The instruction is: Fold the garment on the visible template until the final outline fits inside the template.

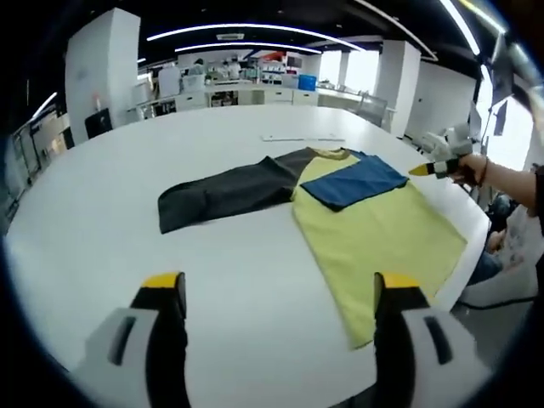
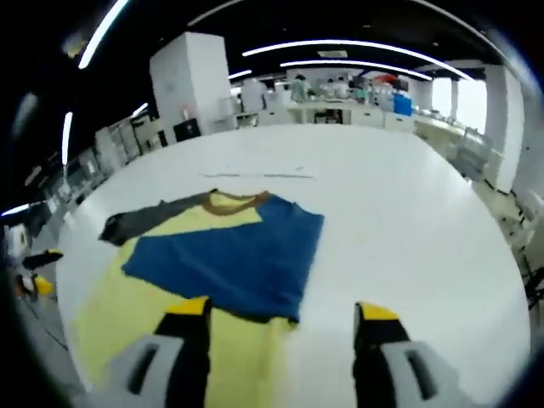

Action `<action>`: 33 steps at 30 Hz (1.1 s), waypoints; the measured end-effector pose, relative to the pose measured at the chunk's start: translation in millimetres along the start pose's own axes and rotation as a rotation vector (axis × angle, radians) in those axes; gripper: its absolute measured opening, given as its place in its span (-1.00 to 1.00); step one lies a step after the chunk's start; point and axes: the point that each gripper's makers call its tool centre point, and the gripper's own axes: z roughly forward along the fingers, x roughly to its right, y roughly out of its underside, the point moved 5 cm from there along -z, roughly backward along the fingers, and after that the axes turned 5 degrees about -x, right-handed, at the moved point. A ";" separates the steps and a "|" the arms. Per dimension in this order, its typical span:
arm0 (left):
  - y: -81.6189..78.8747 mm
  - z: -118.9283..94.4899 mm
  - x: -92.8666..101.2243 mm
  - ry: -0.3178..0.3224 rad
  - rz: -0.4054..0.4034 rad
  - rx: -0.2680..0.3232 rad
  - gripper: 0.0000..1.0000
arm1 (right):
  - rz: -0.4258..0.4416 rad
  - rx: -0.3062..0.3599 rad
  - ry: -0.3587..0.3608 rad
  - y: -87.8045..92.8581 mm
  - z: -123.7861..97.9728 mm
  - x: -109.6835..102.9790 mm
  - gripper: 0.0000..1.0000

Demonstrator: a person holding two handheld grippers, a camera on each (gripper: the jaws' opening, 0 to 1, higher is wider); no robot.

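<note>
A shirt with a yellow body (image 1: pixel 374 234) lies flat on the white table (image 1: pixel 127 246). Its dark grey sleeve (image 1: pixel 221 191) stretches out to the left, and its blue sleeve (image 1: pixel 353 180) is folded across the chest. My left gripper (image 1: pixel 279 285) hovers open over bare table, short of the shirt's hem. At the table's right edge a hand holds my right gripper (image 1: pixel 435 161). In the right gripper view the right gripper (image 2: pixel 280 310) is open just above the blue sleeve (image 2: pixel 238 259) and the yellow body (image 2: pixel 110 327), holding nothing.
A thin faint line (image 1: pixel 302 138) is marked on the table beyond the collar. The table's edge runs close by the shirt's right side (image 1: pixel 472 246). Desks and shelves (image 1: pixel 246 89) stand far behind. The left gripper's yellow tips (image 2: pixel 38 272) show at the left rim.
</note>
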 end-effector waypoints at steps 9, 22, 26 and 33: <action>-17.5 21.3 -21.5 -0.021 -0.114 0.084 0.57 | -0.001 0.064 -0.104 -8.6 -26.9 -27.2 0.78; -22.5 63.1 -54.9 -0.115 -0.469 0.137 0.11 | -0.091 0.073 -0.115 -2.4 -62.6 -38.0 0.76; -24.6 72.5 -61.0 -0.142 -0.486 0.143 0.05 | -0.119 0.054 -0.108 4.5 -70.3 -45.5 0.72; -25.2 89.2 -81.1 -0.230 -0.613 0.140 -0.11 | -0.149 0.021 -0.091 16.5 -73.4 -48.7 0.68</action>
